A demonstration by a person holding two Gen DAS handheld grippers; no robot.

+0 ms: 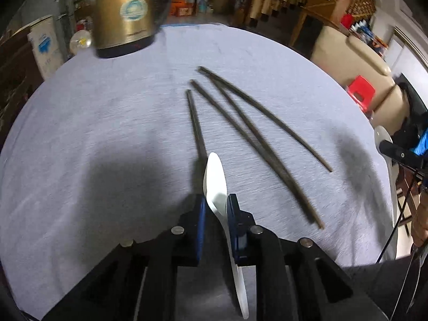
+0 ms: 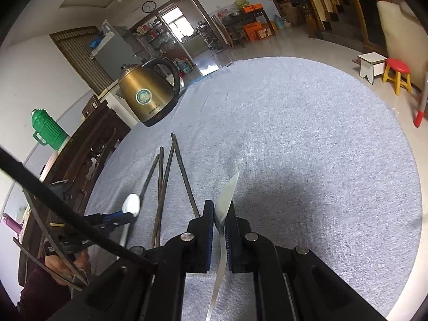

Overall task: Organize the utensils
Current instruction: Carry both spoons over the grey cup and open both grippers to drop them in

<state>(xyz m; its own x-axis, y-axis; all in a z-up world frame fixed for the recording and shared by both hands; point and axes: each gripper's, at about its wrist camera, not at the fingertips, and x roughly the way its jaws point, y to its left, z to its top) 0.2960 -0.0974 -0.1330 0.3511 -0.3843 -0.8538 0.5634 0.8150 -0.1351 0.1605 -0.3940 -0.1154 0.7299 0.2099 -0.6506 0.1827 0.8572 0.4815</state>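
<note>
Several dark chopsticks point(image 1: 256, 139) point(image 2: 163, 182) lie fanned out on the grey tablecloth point(image 1: 93, 123) point(image 2: 307, 139). My left gripper point(image 1: 216, 208) point(image 2: 125, 218) is shut on a white spoon point(image 1: 214, 179) point(image 2: 131, 203). The spoon's bowl points forward over the near end of the leftmost chopstick, and its handle runs back between the blue pads. My right gripper point(image 2: 220, 214) is shut on a shiny metal utensil point(image 2: 227, 192). Its pale flat end sticks up past the fingertips, just right of the chopsticks. In the left wrist view the right gripper point(image 1: 401, 155) shows only at the right edge.
A brass-coloured electric kettle point(image 1: 125, 13) point(image 2: 149, 93) stands at the far left of the round table. A dark carved cabinet point(image 2: 88, 155) stands beside the table's left edge. Beyond the far right edge are a red stool point(image 2: 398, 75) and a white stool point(image 2: 373, 62).
</note>
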